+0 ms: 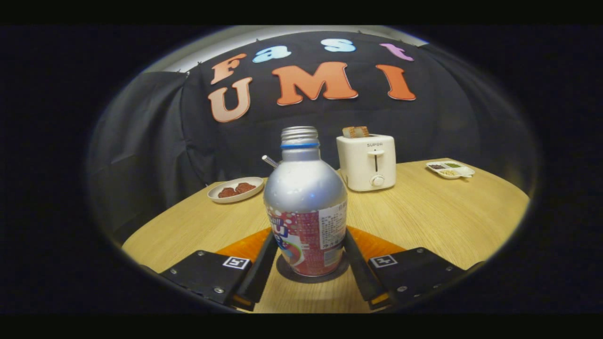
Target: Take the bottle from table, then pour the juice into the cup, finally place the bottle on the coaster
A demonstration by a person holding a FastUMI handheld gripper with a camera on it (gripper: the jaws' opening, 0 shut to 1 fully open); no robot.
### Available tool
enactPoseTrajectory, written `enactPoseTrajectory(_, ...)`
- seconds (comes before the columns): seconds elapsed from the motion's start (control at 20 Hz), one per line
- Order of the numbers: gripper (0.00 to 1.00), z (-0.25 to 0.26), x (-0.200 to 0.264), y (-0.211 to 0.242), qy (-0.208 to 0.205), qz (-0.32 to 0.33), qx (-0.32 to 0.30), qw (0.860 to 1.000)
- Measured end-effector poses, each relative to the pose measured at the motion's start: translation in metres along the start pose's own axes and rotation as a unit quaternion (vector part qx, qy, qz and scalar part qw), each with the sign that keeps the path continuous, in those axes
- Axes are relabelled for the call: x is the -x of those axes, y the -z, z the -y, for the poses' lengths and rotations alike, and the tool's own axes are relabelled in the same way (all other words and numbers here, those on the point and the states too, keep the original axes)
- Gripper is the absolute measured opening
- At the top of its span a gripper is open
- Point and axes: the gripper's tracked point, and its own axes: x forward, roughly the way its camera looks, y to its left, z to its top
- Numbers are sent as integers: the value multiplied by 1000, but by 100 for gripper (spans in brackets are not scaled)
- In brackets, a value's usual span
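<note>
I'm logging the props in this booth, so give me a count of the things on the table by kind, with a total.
Bottles: 1, the bottle upright on the coaster, between the gripper fingers
Coasters: 1, the coaster
Toasters: 1, the toaster
Dishes: 2, the round plate and the divided tray
Total: 5

The handheld two-finger gripper [308, 263] has two flat, dark, matte carriage plates, one on each side, with angular edges. Small round silver screws sit along each plate's border. Each plate carries a square black-and-white fiducial marker near its inner corner. From these plates, two long, narrow, slab-like fingers [262, 268] reach forward, converging slightly.
</note>
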Motion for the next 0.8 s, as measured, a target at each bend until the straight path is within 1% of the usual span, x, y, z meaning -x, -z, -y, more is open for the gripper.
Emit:
enactPoseTrajectory(0.1, 77, 0, -1, 2, -1, -2, 1, 1000)
enactPoseTrajectory(0.3, 78, -6, 3, 4, -5, 4, 34, 999)
enactPoseTrajectory(0.5, 81, -6, 9, 17, -10, -23, 38, 999)
enactPoseTrajectory(0.6, 85, -7, 17, 19, -15, -32, 43, 998)
enactPoseTrajectory(0.65, 88, -9, 23, 17, -18, -29, 56, 998)
enactPoseTrajectory(0.8, 89, -16, 50, 3, -37, -11, 81, 996)
